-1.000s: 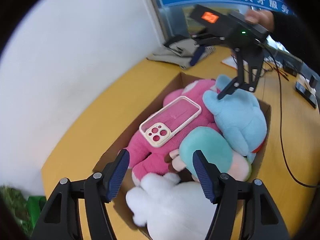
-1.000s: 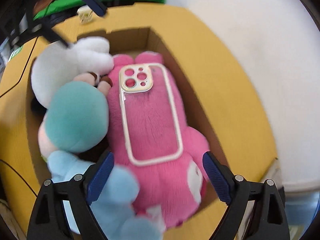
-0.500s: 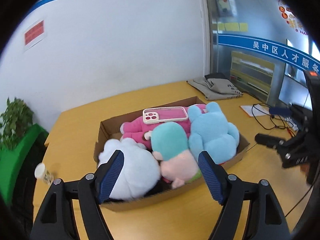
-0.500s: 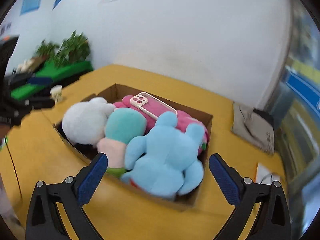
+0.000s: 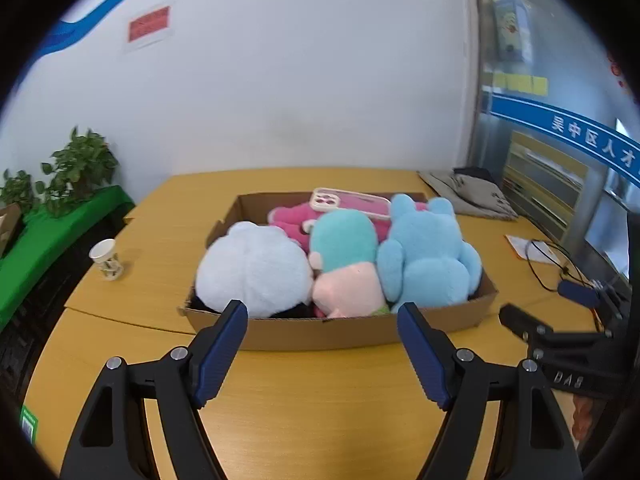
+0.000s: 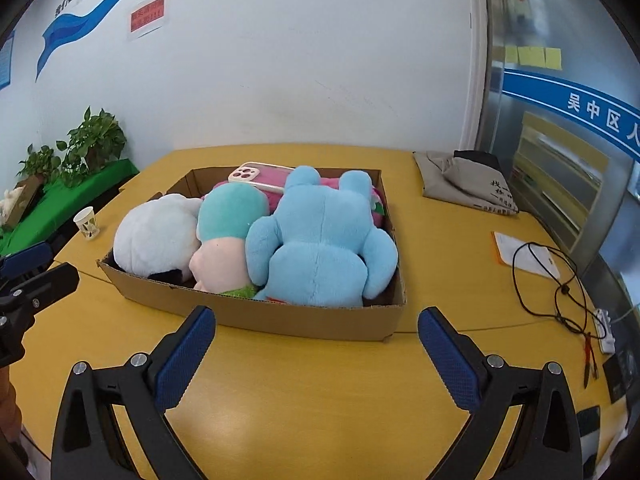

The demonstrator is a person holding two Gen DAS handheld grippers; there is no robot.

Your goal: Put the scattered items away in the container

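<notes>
Cardboard box (image 6: pixel 304 320) looks fully packed, so we keep both the left claw (image 5: pixel 322 338) and right claw (image 6: pixel 316 348) spread, empty, clear of it.

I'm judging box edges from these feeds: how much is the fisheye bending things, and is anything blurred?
Left wrist view: black vignette at the corners, table edge bowed, cardboard box and plush toys sharp, right edge slightly smeared. Right wrist view: same bowing, box crisp, a soft glare patch on the table between the gripper fingers.

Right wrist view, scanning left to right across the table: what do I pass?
paper cup → white plush → teal-headed plush → blue plush → grey cloth bag → black cable
</notes>
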